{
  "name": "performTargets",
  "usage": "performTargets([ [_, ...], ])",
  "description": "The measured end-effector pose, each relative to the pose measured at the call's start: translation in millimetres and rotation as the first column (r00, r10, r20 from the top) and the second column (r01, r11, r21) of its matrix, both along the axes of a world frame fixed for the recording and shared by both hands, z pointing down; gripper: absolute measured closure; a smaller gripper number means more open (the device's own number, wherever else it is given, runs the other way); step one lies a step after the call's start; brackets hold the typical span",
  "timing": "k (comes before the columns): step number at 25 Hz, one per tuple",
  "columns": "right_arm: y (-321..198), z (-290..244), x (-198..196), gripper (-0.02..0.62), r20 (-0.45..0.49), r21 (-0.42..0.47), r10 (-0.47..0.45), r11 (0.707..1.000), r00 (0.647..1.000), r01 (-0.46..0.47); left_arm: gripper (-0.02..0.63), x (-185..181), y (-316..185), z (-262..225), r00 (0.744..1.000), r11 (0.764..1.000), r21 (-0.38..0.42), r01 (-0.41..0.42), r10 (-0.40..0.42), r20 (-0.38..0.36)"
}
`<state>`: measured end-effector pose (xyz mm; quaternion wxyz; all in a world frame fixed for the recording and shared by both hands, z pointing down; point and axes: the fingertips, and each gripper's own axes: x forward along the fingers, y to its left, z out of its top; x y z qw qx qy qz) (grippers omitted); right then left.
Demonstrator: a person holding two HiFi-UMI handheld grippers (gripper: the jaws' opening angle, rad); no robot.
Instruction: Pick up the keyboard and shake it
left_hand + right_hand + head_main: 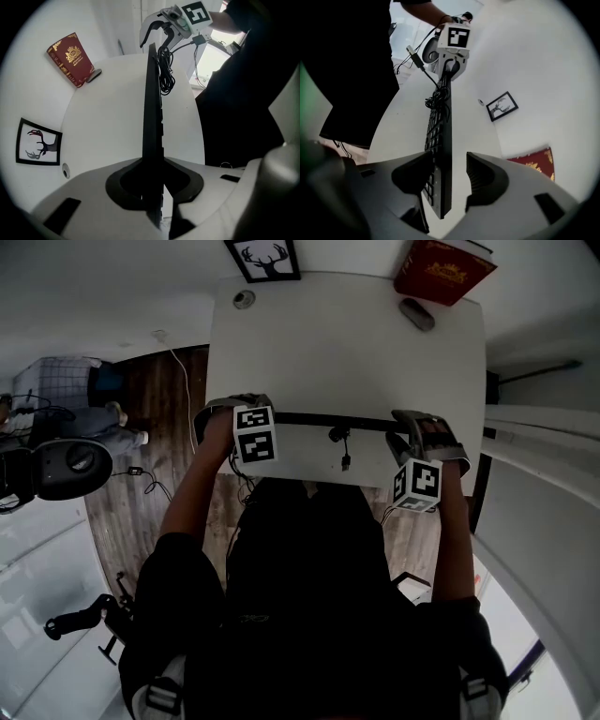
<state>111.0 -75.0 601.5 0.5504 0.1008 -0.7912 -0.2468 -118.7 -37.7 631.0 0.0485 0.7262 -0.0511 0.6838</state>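
A white table (347, 352) stands over a dark wooden floor (141, 399). At its far edge are a red book (442, 270), a small grey object (416, 313) just beside it, and a framed stag drawing (265, 259). The black keyboard (328, 419) is turned on its long edge over the table's near side, its bundled cable (339, 439) dangling mid-length. The left gripper (152, 185) is clamped on one end. The right gripper (447, 176) has its jaws apart around the other end, with a gap at one pad.

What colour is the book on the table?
The book is dark red with gold print; left gripper view shows it best.
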Motion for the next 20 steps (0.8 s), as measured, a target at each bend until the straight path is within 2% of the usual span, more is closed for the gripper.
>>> performTargets([
  [2, -0.3, 7.2, -5.5, 0.361, -0.062, 0.041, -0.055, 0.998, 0.997, 0.057, 0.518, 0.6, -2.7, 1.3, 1.000, 1.000, -0.006, 0.003, -0.003, 0.002],
  [5, 0.7, 16.1, -5.6, 0.459, -0.106, 0.028, -0.043, 0.999, 0.993, 0.046, 0.518, 1.4, -6.1, 2.4, 1.000, 1.000, -0.017, 0.015, -0.015, 0.000],
  [8, -0.5, 14.3, -5.7, 0.465, -0.071, -0.002, -0.021, 1.000, 0.997, 0.021, 0.517, 2.0, -7.9, 1.9, 1.000, 0.999, -0.030, 0.020, -0.020, -0.011],
  [12, -6.1, 16.9, -7.3, 0.466, -0.092, -0.016, -0.042, 0.999, 0.995, 0.041, 0.503, -0.2, -13.0, 1.8, 0.999, 0.999, -0.004, 0.033, -0.033, -0.015],
  [16, -12.9, 16.7, -6.7, 0.466, -0.093, 0.032, -0.049, 0.998, 0.994, 0.052, 0.462, -0.9, -22.0, 0.9, 0.998, 0.994, 0.090, 0.062, -0.062, -0.007],
  [20, -20.7, 17.4, -8.5, 0.476, -0.084, 0.081, -0.051, 0.995, 0.995, 0.058, 0.413, -5.5, -33.7, -4.0, 0.995, 0.962, 0.256, 0.097, -0.102, 0.007],
])
